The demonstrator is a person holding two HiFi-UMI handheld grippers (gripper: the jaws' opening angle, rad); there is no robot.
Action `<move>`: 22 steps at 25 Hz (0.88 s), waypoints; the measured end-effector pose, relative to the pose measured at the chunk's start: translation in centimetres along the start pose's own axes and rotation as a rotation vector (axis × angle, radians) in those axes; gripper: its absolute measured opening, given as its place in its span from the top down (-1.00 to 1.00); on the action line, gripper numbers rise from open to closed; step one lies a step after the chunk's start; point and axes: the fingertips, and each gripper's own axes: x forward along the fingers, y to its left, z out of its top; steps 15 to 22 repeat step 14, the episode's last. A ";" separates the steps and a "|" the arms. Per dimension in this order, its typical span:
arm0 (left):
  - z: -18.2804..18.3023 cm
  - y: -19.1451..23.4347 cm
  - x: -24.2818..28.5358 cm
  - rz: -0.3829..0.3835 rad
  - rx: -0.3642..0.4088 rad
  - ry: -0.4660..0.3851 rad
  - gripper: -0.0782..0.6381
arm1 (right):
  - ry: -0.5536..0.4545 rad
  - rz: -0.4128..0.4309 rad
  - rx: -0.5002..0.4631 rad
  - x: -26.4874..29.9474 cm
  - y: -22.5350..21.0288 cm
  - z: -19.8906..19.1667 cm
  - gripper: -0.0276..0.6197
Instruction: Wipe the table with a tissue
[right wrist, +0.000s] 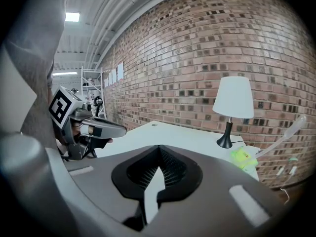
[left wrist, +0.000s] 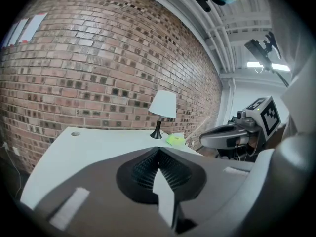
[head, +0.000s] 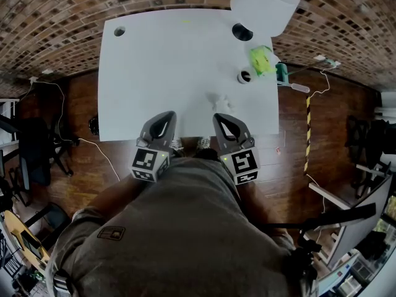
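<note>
A white table (head: pixel 161 60) lies in front of me. A green tissue pack (head: pixel 260 60) sits near its right edge, also visible in the left gripper view (left wrist: pixel 175 140) and the right gripper view (right wrist: pixel 242 156). A faint white crumpled shape (head: pixel 221 101), maybe a tissue, lies close to the front edge. My left gripper (head: pixel 166 115) hovers at the table's front edge, its jaws shut with nothing between them (left wrist: pixel 158 151). My right gripper (head: pixel 221 117) is beside it, likewise shut and empty (right wrist: pixel 159 148).
A lamp with a white shade (head: pixel 265 5) stands at the table's far right corner. A small round black-and-white thing (head: pixel 245 77) sits left of the tissue pack. A cable hole (head: pixel 119 31) marks the far left corner. A brick wall runs behind the table.
</note>
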 end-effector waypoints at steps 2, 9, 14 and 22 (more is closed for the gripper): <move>0.0 0.0 0.1 -0.001 0.001 -0.001 0.78 | 0.002 -0.001 0.000 0.0 -0.1 0.0 0.88; 0.0 0.0 0.4 -0.007 -0.002 0.000 0.78 | 0.008 -0.005 0.001 0.2 -0.3 -0.1 0.88; 0.1 0.0 0.5 -0.009 -0.006 0.000 0.78 | 0.013 -0.007 0.001 0.2 -0.3 -0.2 0.88; 0.1 0.0 0.5 -0.009 -0.006 0.000 0.78 | 0.013 -0.007 0.001 0.2 -0.3 -0.2 0.88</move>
